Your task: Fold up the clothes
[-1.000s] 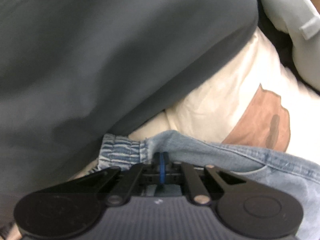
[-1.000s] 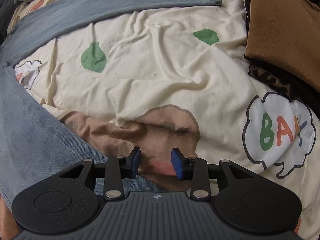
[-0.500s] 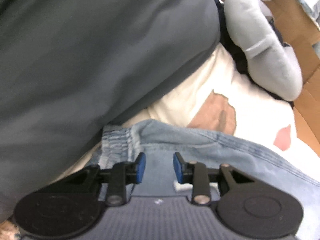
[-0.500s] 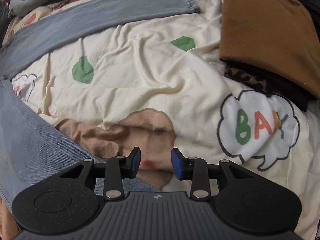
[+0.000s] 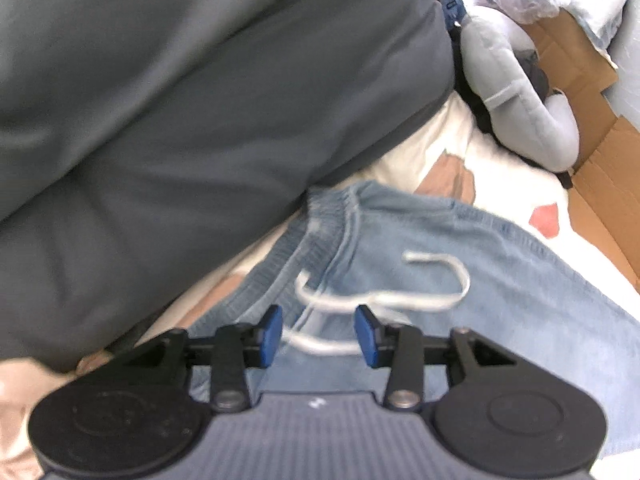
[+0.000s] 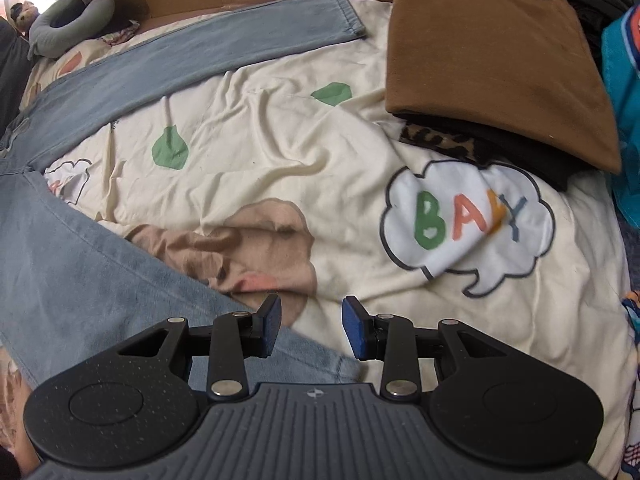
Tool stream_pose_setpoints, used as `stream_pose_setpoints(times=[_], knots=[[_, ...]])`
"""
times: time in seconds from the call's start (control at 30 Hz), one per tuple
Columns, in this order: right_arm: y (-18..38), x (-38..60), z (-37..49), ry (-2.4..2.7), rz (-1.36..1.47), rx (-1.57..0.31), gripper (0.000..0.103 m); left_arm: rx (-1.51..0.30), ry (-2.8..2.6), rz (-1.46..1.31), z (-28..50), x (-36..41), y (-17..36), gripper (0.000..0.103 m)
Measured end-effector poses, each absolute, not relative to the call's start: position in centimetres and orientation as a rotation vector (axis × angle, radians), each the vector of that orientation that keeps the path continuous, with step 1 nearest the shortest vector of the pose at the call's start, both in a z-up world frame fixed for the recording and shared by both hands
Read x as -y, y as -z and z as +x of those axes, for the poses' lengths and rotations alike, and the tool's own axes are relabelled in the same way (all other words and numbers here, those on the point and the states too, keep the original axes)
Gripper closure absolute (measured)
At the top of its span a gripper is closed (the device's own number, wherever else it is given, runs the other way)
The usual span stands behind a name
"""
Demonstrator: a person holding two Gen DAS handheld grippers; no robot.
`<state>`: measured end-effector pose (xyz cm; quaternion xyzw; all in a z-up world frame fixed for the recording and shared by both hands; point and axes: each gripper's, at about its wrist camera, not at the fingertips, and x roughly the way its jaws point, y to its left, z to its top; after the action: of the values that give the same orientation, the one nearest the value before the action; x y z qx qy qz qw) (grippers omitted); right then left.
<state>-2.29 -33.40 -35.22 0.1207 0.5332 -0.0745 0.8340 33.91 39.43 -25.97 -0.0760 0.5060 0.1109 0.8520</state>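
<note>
Jeans (image 6: 80, 264) spread flat on bed (image 6: 280, 152), legs splayed, ready for folding. Left tongs (image 5: 318, 334) apart above waistband drawstring (image 5: 400, 300); right tongs (image 6: 310, 326) apart over near leg hem, holding nothing.

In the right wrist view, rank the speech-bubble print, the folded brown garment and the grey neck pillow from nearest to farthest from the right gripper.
1. The speech-bubble print on the bedspread, just ahead and right of the right gripper.
2. The folded brown garment, farther back on the right, on top of a dark pile.
3. The grey neck pillow, far back in the left corner.
</note>
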Motion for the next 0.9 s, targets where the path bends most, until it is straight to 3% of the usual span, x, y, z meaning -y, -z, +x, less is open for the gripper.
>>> stream_pose_setpoints(times=[0.37,0.7,0.9], knots=[[34.6,33.6,-6.5,0.141,0.308,-1.151,0.062,-1.163,-0.284,-0.201,22.8,-42.1,28.2,0.06],[35.1,33.7,-10.2,0.154,0.334,-1.211,0.062,-1.225,-0.317,-0.304,17.6,-42.6,32.7,0.063],[35.5,33.4,-11.5,0.17,0.341,-1.245,0.062,-1.274,-0.248,-0.362,16.5,-40.9,35.9,0.079]])
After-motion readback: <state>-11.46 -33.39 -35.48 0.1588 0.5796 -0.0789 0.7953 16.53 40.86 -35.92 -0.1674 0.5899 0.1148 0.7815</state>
